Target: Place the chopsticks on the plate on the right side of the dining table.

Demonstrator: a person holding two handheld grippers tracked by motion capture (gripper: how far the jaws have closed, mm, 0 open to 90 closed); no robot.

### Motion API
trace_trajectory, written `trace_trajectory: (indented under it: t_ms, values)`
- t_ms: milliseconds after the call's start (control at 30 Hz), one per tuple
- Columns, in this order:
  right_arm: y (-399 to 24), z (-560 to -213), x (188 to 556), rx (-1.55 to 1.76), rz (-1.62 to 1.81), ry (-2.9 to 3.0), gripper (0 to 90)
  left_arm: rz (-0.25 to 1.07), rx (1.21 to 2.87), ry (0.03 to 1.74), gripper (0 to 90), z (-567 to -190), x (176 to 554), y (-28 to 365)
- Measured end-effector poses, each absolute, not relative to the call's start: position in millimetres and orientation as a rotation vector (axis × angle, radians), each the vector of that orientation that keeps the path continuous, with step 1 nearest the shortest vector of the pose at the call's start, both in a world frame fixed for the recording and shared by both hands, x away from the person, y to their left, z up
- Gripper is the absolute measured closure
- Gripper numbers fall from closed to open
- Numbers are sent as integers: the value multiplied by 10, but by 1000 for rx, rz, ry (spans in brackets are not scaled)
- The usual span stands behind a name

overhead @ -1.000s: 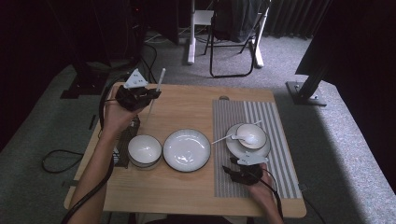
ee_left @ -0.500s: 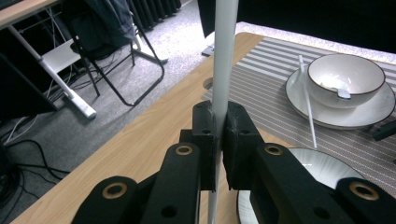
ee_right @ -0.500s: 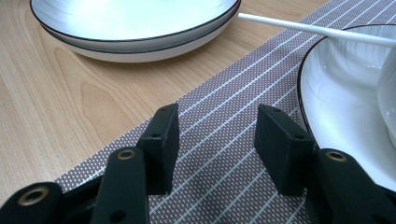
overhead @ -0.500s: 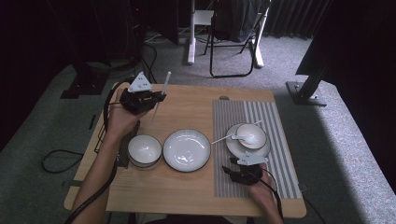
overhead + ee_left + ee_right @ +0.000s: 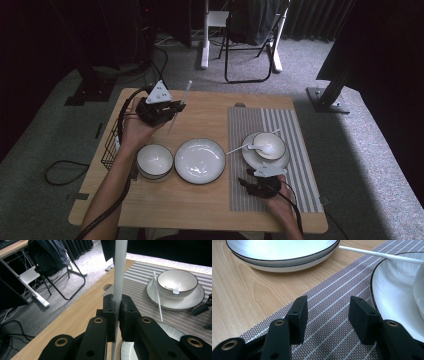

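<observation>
- The left gripper (image 5: 172,108) is clamped on a white chopstick (image 5: 181,103), held mid-length for balance, at 11 o'clock of the plate (image 5: 200,160).
- The right gripper (image 5: 327,315) rests with jaws apart and empty on the striped mat (image 5: 332,322), probably waiting.

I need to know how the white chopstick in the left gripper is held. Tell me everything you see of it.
The white chopstick is a slim, smooth, plain rod, plastic by its look. The left gripper is shut on it, the black pads pressing it from both sides partway along its length. In the high view it slants above the wooden table, its far tip pointing away from the person. Nothing else touches it.
</observation>
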State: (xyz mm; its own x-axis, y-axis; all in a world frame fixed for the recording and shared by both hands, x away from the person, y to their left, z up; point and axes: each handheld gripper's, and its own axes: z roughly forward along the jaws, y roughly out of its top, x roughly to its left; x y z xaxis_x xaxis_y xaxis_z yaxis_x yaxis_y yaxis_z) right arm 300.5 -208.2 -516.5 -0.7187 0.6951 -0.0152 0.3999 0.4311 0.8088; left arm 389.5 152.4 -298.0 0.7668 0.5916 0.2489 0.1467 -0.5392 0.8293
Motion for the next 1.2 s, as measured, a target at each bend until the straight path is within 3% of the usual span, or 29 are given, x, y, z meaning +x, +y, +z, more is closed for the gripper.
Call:
trace_trajectory:
  t_ms: [1200]
  values:
    - [-2090,-5161,3009,950,1186,2337,495,601,2099,507,850,-3133,3875,1179]
